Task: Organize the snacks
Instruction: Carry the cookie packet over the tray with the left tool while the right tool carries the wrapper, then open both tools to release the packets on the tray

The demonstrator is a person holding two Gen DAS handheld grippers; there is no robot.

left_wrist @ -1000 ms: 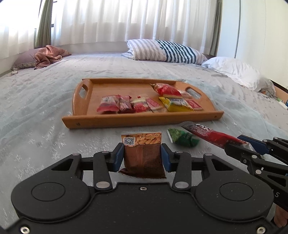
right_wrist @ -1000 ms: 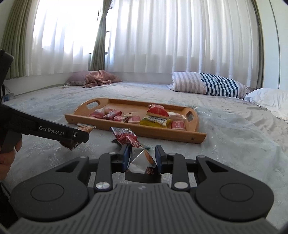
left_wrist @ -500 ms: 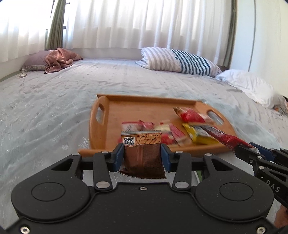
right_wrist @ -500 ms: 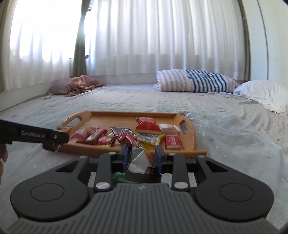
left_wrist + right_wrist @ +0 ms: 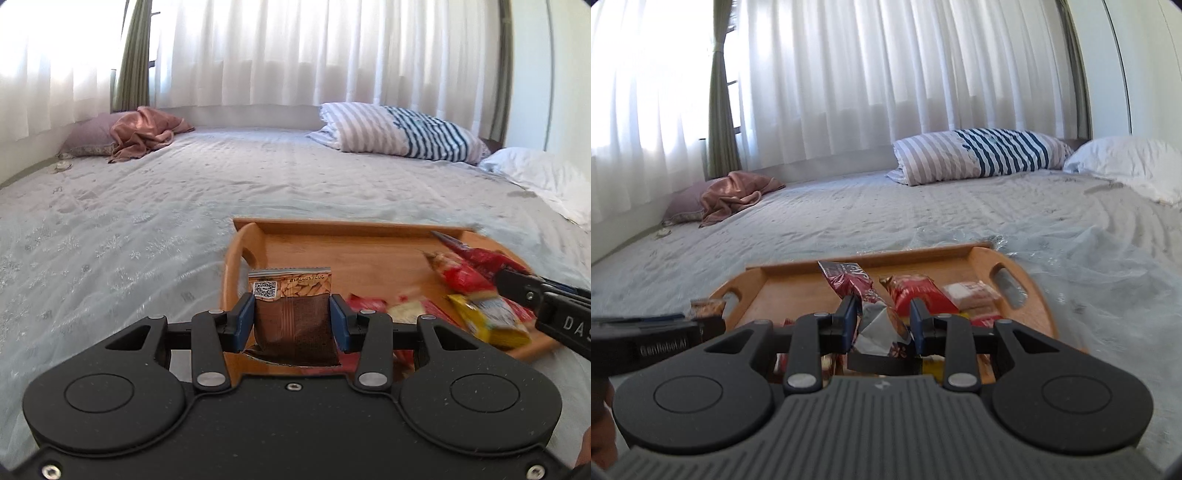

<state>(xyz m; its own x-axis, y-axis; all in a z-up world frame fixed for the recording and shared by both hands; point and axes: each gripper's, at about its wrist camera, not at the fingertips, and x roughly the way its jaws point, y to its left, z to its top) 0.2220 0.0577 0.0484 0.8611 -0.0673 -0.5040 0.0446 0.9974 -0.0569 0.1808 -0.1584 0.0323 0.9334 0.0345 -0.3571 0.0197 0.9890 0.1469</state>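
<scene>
My left gripper (image 5: 291,317) is shut on a brown peanut packet (image 5: 293,314) and holds it above the left end of the wooden tray (image 5: 343,225). My right gripper (image 5: 882,321) is shut on a dark red snack packet (image 5: 849,282), over the tray's (image 5: 1038,295) middle. In the left wrist view the right gripper (image 5: 517,284) enters from the right with that red packet (image 5: 476,254). Red and yellow snacks (image 5: 487,317) lie in the tray. A red packet (image 5: 919,293) and a pink one (image 5: 971,291) lie at its right end.
The tray lies on a pale blue bedspread (image 5: 147,206). A striped pillow (image 5: 979,153) and a white pillow (image 5: 1126,162) lie at the far right. A pink cloth on a cushion (image 5: 144,129) lies at the far left. White curtains hang behind.
Both grippers have moved forward from the near bedspread to above the tray, each still holding its packet. The tray now fills the lower middle of both views.
</scene>
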